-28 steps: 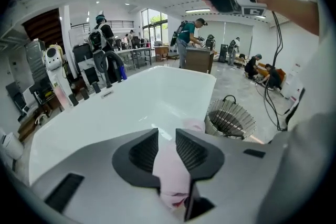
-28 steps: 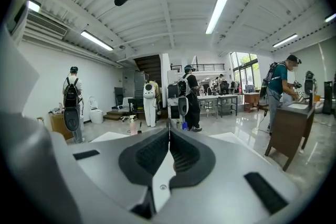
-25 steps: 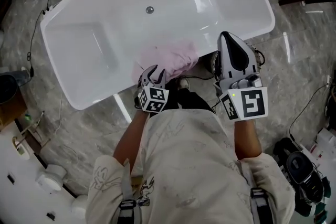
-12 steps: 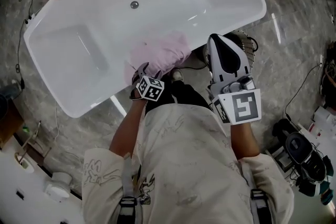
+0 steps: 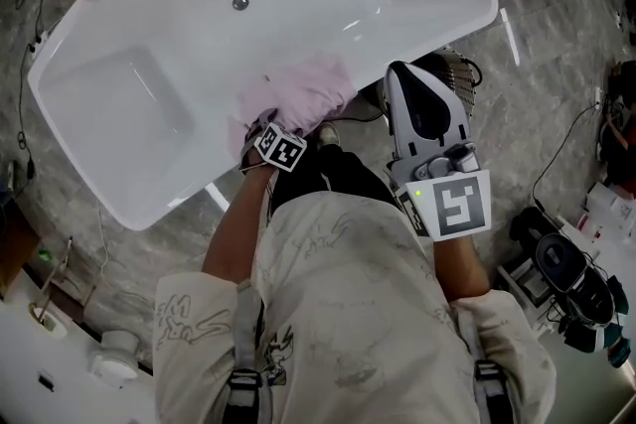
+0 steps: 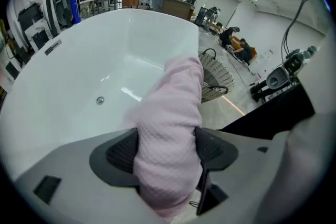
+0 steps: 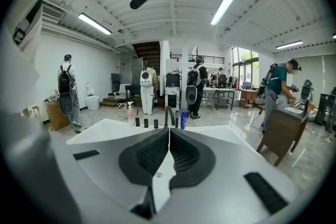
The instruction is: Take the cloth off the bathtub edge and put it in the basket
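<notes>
In the left gripper view, the left claw point(image 6: 167, 138) has just been opening and stands released. A pale pink waffle-textured cloth point(image 6: 174, 105) fills the gap between its dark pads, draped over the near edge of the glossy white bathtub point(image 6: 94, 60), and a dark wire basket point(image 6: 216, 77) stands on the floor beyond. In the right gripper view, the right claw point(image 7: 168, 136) is clenched with nothing in it, pads together, facing across the tub. In the head view, the left claw is down on the cloth at the tub's near rim, with the right claw just beside it, partly covering the basket.

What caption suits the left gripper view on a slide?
Left gripper, jaws just opened, straddles pink waffle-textured cloth on white bathtub edge.
</notes>
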